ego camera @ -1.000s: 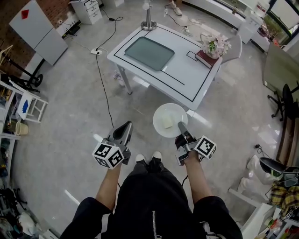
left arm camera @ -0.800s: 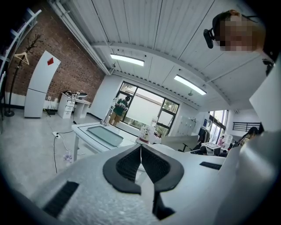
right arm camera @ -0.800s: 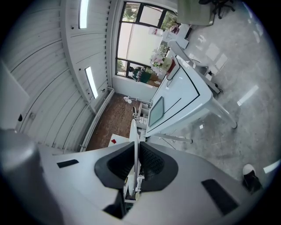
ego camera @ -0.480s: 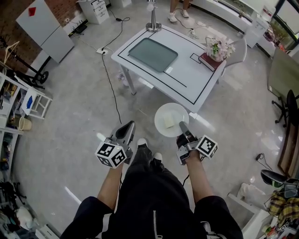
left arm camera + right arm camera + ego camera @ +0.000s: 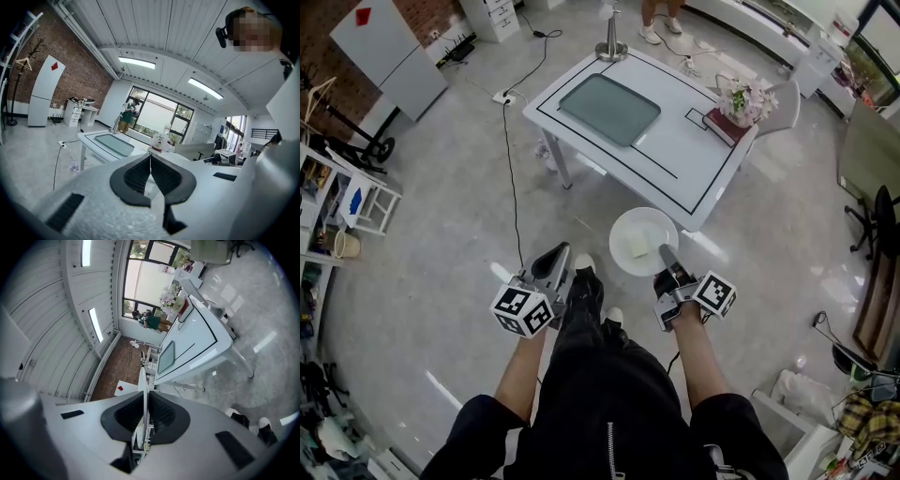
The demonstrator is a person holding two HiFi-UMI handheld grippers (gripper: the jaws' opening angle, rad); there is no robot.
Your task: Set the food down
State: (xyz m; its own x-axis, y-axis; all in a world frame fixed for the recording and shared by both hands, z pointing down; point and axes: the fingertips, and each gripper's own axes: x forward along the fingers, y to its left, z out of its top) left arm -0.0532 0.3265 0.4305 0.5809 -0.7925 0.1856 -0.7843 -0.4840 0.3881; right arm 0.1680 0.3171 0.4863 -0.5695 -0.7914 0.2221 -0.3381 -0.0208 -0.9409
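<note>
What moved: one black-and-white shoe (image 5: 583, 264) has stepped ahead and now sits between the two claws. A second ago both shoes were side by side, farther back. The white surface (image 5: 675, 164) shows a bit lower in the head view, and the legs past its far edge show more.
Right claw: the right claw (image 5: 664, 253) is clenched on the near rim of a round white plate (image 5: 628, 225). In the right gripper view the right claw (image 5: 143, 397) has the thin plate (image 5: 141, 380) edge-on between its two black pads, and both pads press on it.
Food: a small pale piece of food (image 5: 637, 246) lies on the plate, near the side the claw grips.
Where the plate is: up in the air over the grey floor (image 5: 441, 234), flat, close to the near corner of the surface but not over it.
Left claw: the left claw (image 5: 553, 255) is squeezed closed with nothing in it. In the left gripper view the left claw (image 5: 150, 158) shows its pads touching.
On the surface: a grey-green tray (image 5: 609, 109) lies toward the far left edge. A dark red book (image 5: 722, 125) with pale flowers (image 5: 748, 94) on it sits at the right corner. A metal stand (image 5: 612, 47) is at the far corner.
On the floor: a black cable (image 5: 511, 187) runs along the left side of the surface.
Someone else: another person (image 5: 658, 23) stands past the far edge; only legs and shoes show.
</note>
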